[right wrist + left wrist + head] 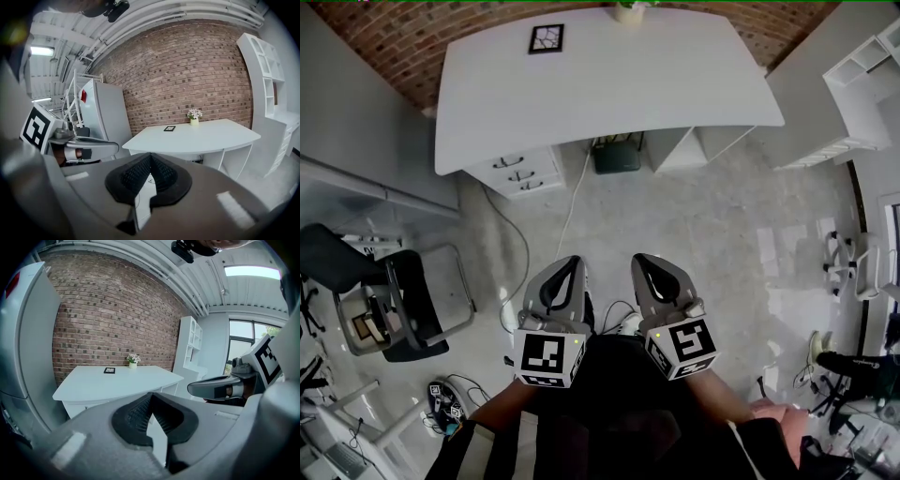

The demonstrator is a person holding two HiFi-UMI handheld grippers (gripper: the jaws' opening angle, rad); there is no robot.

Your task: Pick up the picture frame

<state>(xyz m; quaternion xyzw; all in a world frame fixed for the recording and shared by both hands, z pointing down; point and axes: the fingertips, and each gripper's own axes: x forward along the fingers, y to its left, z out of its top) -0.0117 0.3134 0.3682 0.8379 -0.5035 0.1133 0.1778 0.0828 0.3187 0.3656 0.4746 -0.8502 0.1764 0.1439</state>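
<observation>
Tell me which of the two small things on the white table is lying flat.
The black square picture frame lies flat on the white table, left of centre. The small pot of flowers stands upright at the table's back edge.

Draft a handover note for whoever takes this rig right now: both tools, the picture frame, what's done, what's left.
Left tool: shut, empty. Right tool: shut, empty. Both side by side over the floor, short of the white desk.
Picture frame: flat on the desk's far side, left of the flower pot.
Done: nothing yet. Left: approach, open a tool, grip the frame, lift.
</observation>
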